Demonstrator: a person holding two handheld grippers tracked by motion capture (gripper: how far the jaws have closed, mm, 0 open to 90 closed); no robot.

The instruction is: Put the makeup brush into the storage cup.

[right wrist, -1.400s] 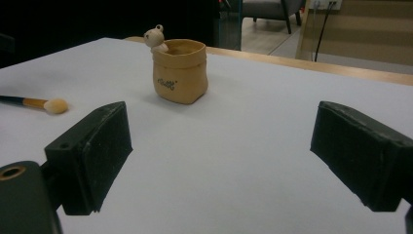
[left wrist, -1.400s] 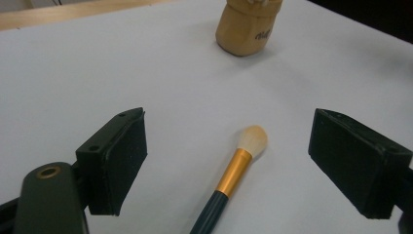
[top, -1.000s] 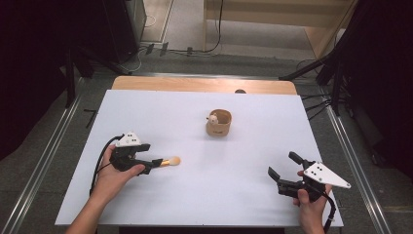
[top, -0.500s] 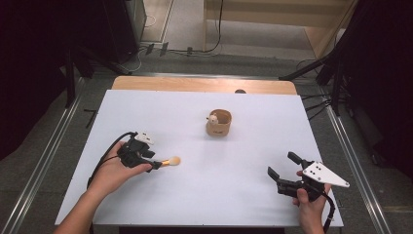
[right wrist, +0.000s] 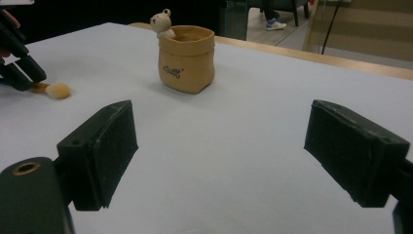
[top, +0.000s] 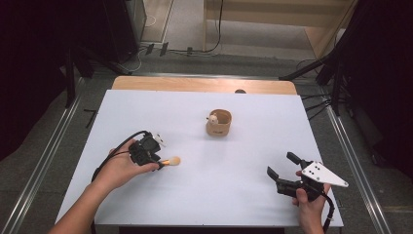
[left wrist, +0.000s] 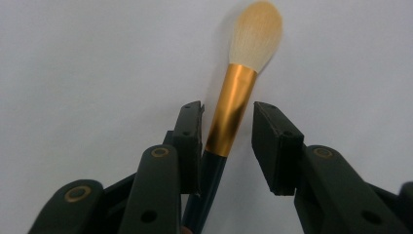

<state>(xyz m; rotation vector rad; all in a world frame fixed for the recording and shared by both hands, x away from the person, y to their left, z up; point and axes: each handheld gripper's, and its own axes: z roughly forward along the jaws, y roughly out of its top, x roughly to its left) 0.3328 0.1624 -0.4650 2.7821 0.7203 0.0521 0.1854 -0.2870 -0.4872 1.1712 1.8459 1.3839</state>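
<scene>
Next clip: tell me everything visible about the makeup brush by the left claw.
The makeup brush has a fluffy cream, orange-tipped head, a shiny gold ferrule and a dark handle. It lies flat on the white table, head pointing away from the left claw toward the table's middle. It sits between the claw's open jaws: one pad seems to touch the handle, while the other stands clear of it. The handle's far end is hidden under the claw.

gold-banded cream brush (left wrist: 233,105), tan pot (top: 218,124), white table (top: 253,161)

Lab or studio: black curtains (top: 34,58), floor cables (top: 214,34), metal rails (top: 48,156) flanking white table (top: 234,204).
</scene>
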